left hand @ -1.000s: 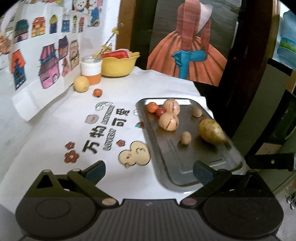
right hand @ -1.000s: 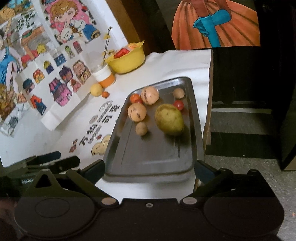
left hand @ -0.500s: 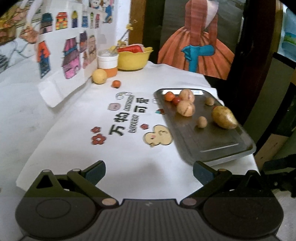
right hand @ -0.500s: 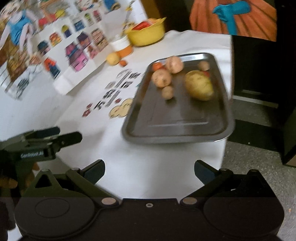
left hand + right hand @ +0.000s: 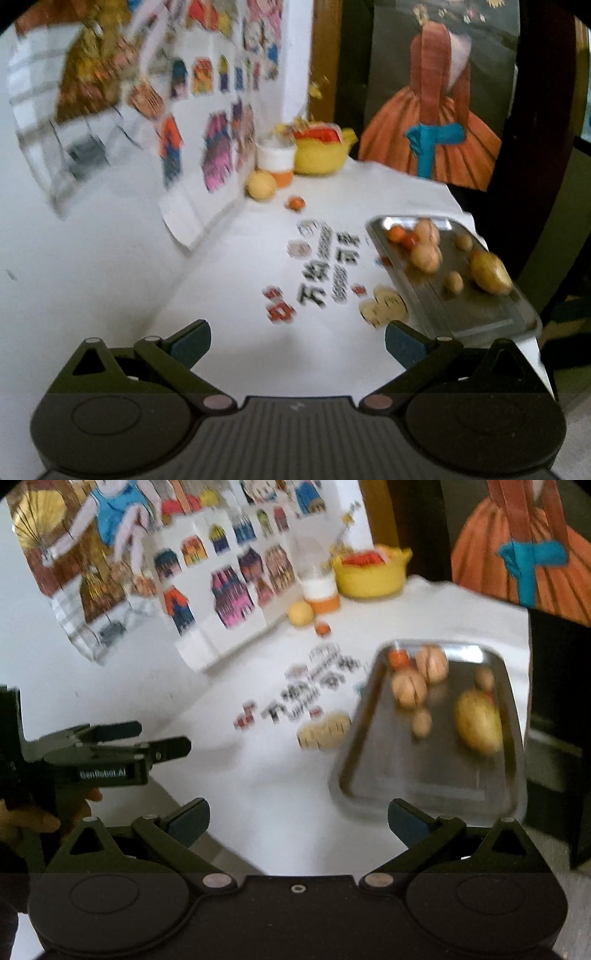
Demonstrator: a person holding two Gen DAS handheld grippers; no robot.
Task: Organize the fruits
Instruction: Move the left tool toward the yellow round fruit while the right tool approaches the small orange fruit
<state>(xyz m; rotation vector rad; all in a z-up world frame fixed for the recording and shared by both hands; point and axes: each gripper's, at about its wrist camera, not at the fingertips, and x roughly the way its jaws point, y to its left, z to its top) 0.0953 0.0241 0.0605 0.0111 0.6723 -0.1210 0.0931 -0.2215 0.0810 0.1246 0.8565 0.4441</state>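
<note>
Fruits (image 5: 426,254) lie on the metal tray (image 5: 376,775), ahead and right of both wide-open, empty grippers: left (image 5: 297,341), right (image 5: 297,821).

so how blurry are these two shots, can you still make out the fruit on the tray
Left wrist view: motion blur smears the wall drawings most; the tray fruit is soft but countable, the potato clear enough. Right wrist view: heavier smear on the tray, with fruit outlines doubled; the left gripper stays sharp.

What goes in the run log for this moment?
left gripper: open, empty | right gripper: open, empty | tray: fruit on it | lemon: on table, off tray
</note>
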